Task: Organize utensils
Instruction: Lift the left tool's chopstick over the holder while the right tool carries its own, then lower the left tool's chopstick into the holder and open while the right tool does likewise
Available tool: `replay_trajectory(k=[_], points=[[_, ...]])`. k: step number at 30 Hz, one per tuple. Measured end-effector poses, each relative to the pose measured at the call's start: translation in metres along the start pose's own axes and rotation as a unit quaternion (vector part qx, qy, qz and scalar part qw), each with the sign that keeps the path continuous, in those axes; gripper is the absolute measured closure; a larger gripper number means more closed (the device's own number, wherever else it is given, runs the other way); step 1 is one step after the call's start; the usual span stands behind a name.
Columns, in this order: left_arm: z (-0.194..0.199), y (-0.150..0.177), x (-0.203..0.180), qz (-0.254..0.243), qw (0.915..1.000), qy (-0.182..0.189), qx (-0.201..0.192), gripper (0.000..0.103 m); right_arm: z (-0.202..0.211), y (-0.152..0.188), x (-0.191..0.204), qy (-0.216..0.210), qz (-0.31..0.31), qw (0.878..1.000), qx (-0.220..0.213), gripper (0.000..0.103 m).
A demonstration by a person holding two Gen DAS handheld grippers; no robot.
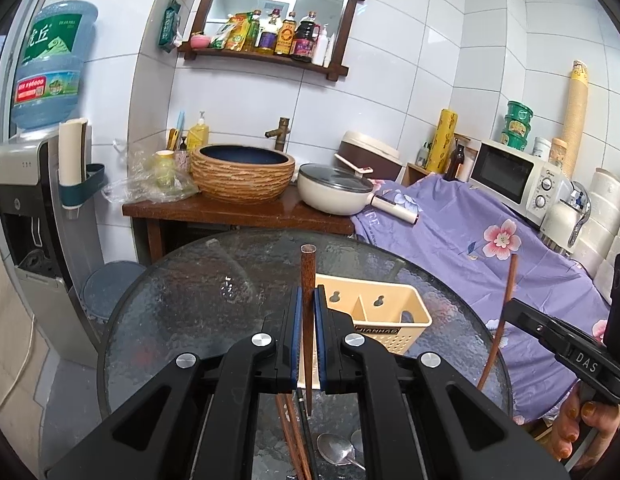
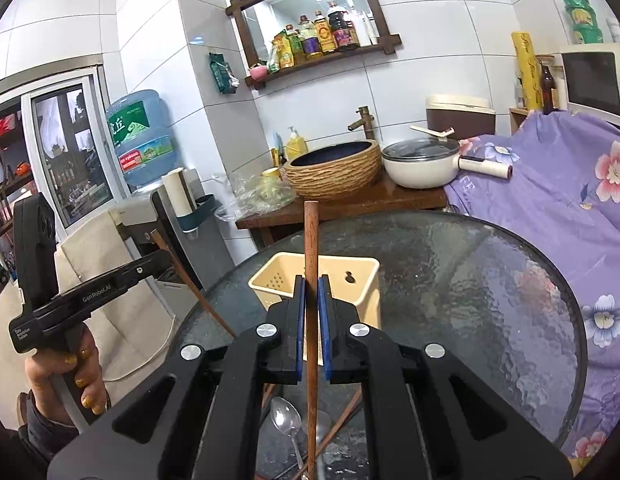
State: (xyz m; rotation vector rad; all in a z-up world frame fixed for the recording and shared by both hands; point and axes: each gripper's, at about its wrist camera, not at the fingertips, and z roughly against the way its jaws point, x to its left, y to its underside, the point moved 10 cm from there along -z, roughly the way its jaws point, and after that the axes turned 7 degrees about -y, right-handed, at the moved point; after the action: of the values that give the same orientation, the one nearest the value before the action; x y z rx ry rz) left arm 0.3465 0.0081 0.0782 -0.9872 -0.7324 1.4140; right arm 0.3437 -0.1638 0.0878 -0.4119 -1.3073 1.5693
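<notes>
My left gripper [image 1: 308, 300] is shut on a dark brown wooden chopstick [image 1: 308, 272] held upright above the round glass table [image 1: 182, 312]. My right gripper [image 2: 311, 288] is shut on a second brown chopstick [image 2: 311, 240], also upright. It also shows in the left wrist view [image 1: 505, 312] at the right. A cream plastic utensil holder [image 1: 373, 312] with two compartments stands just beyond both grippers [image 2: 321, 276]. More chopsticks [image 1: 292, 432] and a metal spoon [image 1: 337, 450] lie on the glass below the grippers; the spoon also shows in the right wrist view [image 2: 288, 416].
A wooden counter [image 1: 238, 210] behind the table carries a woven basin [image 1: 242, 174] and a white lidded pan [image 1: 333, 190]. A purple floral cloth [image 1: 469, 232] covers the right side under a microwave [image 1: 517, 178]. A water dispenser [image 1: 30, 184] stands at the left.
</notes>
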Motion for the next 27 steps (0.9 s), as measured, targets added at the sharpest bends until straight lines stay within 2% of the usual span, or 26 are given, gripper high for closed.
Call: replay_trajectory(k=[7, 12, 19, 23, 27], points=[[0.017, -0.031, -0.01, 0.001, 0.9994, 0.032, -0.01, 0.097, 0.001, -0.036, 0.012, -0.016, -0.004, 1.0, -0.016, 0.096], [0.042, -0.071, -0.02, -0.008, 0.998, 0.046, -0.044, 0.097, 0.005, -0.076, 0.017, -0.015, -0.001, 0.999, -0.045, 0.096], [0.047, -0.139, -0.035, -0.007, 0.9955, 0.023, -0.092, 0.097, -0.004, -0.138, 0.025, 0.01, 0.016, 0.995, -0.094, 0.096], [0.029, -0.158, -0.043, -0.002, 0.9953, 0.006, -0.097, 0.097, -0.017, -0.162, 0.024, 0.031, 0.03, 0.992, -0.115, 0.096], [0.004, -0.161, -0.047, 0.005, 0.9957, -0.002, -0.092, 0.097, -0.032, -0.172, 0.022, 0.067, 0.069, 0.985, -0.14, 0.096]])
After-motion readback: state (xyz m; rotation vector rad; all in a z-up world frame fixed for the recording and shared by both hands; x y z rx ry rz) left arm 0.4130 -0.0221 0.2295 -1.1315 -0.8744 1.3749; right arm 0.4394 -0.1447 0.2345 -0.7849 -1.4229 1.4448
